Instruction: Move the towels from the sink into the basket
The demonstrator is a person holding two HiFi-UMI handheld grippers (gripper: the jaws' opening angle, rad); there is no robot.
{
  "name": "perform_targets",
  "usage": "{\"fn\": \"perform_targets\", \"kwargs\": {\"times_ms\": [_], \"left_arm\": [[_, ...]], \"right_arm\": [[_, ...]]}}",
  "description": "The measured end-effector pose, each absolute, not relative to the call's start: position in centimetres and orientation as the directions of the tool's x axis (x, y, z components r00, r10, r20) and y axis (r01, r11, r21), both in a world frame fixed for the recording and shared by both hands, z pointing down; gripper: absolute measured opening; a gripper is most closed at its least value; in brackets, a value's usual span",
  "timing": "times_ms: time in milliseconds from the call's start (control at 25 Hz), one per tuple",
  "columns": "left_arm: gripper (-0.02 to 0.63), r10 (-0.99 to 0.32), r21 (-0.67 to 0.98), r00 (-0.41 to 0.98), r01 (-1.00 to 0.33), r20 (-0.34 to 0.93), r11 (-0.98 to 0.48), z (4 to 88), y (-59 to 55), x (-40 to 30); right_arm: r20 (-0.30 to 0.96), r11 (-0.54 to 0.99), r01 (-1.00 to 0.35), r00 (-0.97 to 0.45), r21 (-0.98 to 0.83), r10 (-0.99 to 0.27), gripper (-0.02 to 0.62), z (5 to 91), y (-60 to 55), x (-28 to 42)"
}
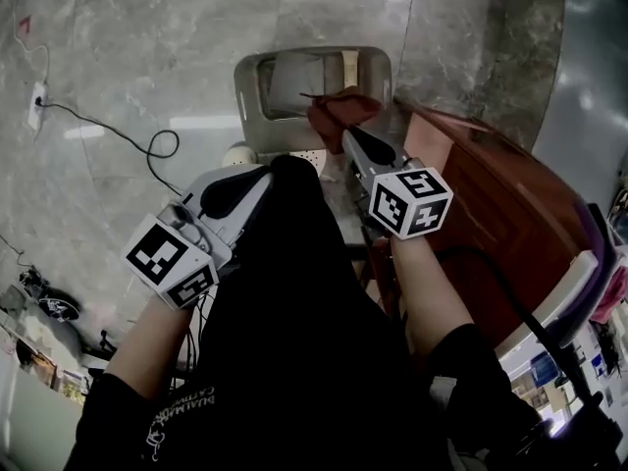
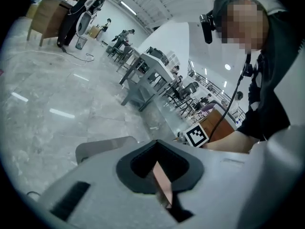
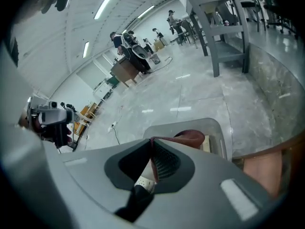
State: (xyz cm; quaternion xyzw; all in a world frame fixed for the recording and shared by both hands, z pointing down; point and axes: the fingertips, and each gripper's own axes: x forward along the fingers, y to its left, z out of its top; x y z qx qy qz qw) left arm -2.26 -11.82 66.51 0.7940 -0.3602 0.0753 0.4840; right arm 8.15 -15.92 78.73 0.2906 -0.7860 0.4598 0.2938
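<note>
Towel (image 1: 340, 113), long axis toward basket (image 1: 247, 94)

Towel (image 1: 340, 110) hides part of basket (image 1: 251, 88) inside. Left gripper (image 2: 157, 156) blocks most of basket in its own view.

Grey marbled floor (image 1: 196, 27) is carrying everything here. Basket (image 1: 250, 86) is standing on it just past the tip of the right gripper (image 1: 345, 130). Black cable (image 1: 147, 140) is lying in a loop ahead of the left gripper (image 1: 257, 177), off to its left, running out to a power strip (image 1: 37, 94). Wooden cabinet (image 1: 491, 214) is standing just right of the right gripper.
</note>
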Motion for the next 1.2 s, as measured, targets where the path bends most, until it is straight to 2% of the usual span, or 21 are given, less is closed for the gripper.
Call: {"fn": "perform_targets", "kwargs": {"times_ms": [400,560,720,920,1000,1040,1200], "left_arm": [[0.003,-0.458,0.711,0.708,-0.673,0.538,-0.205,71.8,-10.0,-3.0],[0.003,-0.460,0.719,0.711,-0.666,0.532,-0.198,72.1,-10.1,-3.1],[0.003,-0.464,0.730,0.713,-0.658,0.526,-0.184,72.0,-9.8,-2.6],[0.003,-0.465,0.735,0.711,-0.656,0.527,-0.170,72.0,-9.3,-2.0],[0.003,-0.472,0.735,0.709,-0.657,0.524,-0.170,71.6,-9.1,-2.0],[0.003,-0.476,0.733,0.706,-0.658,0.524,-0.170,71.4,-9.0,-2.1],[0.003,-0.488,0.721,0.692,-0.673,0.533,-0.166,69.9,-8.5,-2.6]], "right_arm": [[0.809,0.494,-0.736,-0.579,-0.463,-0.105,0.028,87.0,-14.6,9.6],[0.832,0.468,-0.762,-0.547,-0.447,-0.095,0.029,88.5,-14.3,10.4],[0.854,0.423,-0.797,-0.512,-0.432,-0.094,0.031,89.5,-13.9,11.2],[0.857,0.460,-0.783,-0.508,-0.418,-0.085,0.038,90.0,-13.1,11.1],[0.855,0.474,-0.770,-0.515,-0.428,-0.066,0.090,90.0,-12.7,10.8],[0.853,0.476,-0.764,-0.519,-0.434,-0.055,0.092,89.9,-12.5,10.5],[0.845,0.463,-0.761,-0.533,-0.454,-0.048,0.061,88.4,-11.7,9.6]]}}
